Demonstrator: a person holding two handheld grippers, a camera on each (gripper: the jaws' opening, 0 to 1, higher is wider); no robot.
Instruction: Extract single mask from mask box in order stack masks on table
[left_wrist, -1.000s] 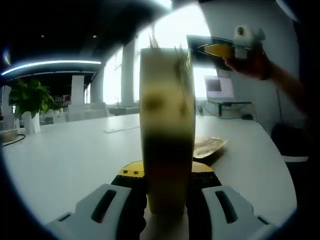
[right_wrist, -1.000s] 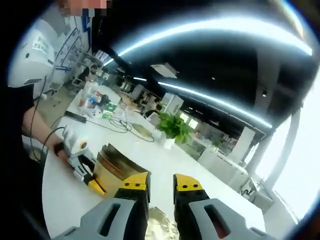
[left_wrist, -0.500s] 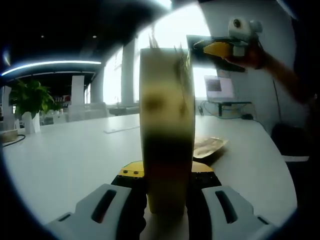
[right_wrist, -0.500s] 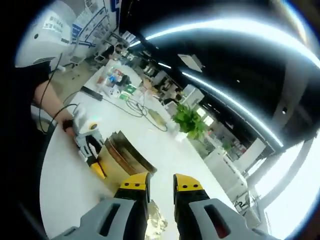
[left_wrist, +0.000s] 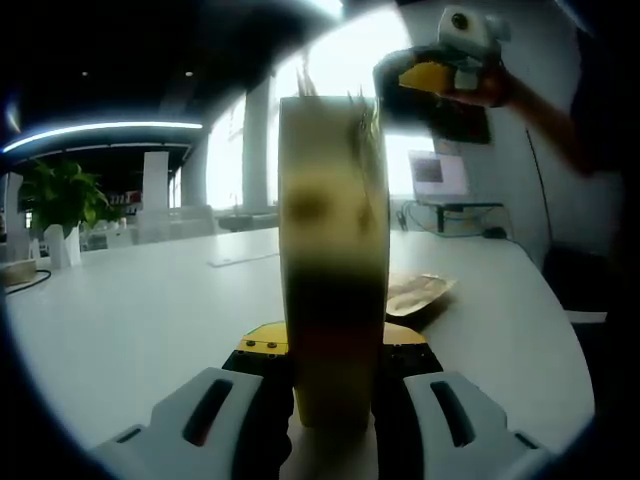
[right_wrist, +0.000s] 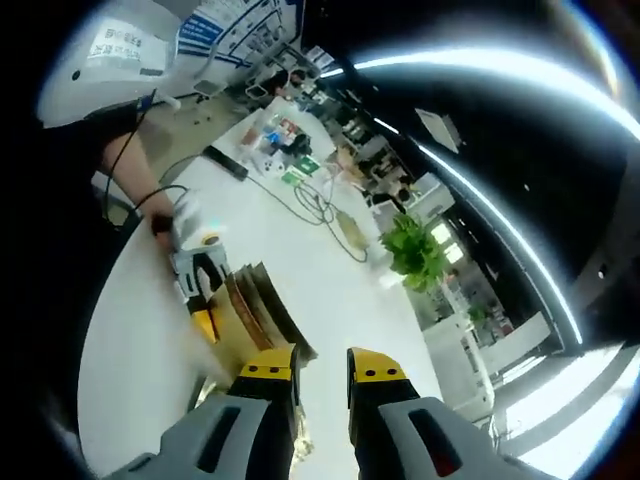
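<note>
Your right tool (left_wrist: 432, 76) has climbed higher above the mask box (left_wrist: 333, 260) than a second ago, its jaws narrow with only a thin gap and nothing visible between them. Your left tool (left_wrist: 335, 350) stays clamped on the mask box, which stands upright on the white desk (left_wrist: 130, 310), long axis vertical. A loose mask (left_wrist: 415, 293) lies flat on the desk just right of the box.

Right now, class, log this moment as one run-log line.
left gripper: shut on mask box, upright on table | right gripper: raised, grip unclear | mask packet: lying on table
</note>
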